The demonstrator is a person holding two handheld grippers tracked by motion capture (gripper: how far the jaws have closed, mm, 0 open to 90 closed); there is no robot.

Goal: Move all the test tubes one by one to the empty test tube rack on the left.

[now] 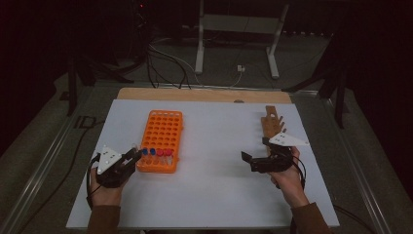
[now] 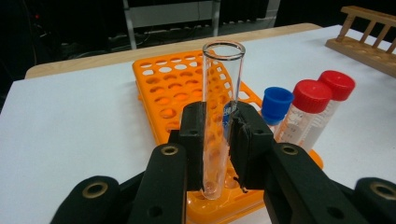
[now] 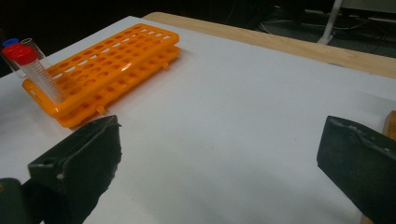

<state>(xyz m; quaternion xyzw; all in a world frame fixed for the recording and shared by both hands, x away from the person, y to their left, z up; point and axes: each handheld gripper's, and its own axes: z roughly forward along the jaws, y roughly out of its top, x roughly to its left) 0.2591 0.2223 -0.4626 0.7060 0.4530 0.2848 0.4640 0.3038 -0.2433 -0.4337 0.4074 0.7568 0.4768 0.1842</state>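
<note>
My left gripper (image 2: 217,140) is shut on a clear, uncapped glass test tube (image 2: 222,79), which stands upright with its bottom at the near row of the orange tube rack (image 2: 163,88). I cannot tell if the tube is seated in a hole. To its right in the same row stand a blue-capped tube (image 2: 276,102) and two red-capped tubes (image 2: 309,109). In the high view the left gripper (image 1: 135,154) is at the near left corner of the rack (image 1: 163,129). My right gripper (image 1: 247,159) hangs open over bare table, its jaws wide apart and nothing between them (image 3: 219,154).
A wooden tube rack (image 1: 271,123) lies at the table's right, just behind the right hand. The white table top (image 1: 214,185) has free room between the two racks and along its front edge. Cables and a metal stand (image 1: 234,29) lie on the floor beyond the table.
</note>
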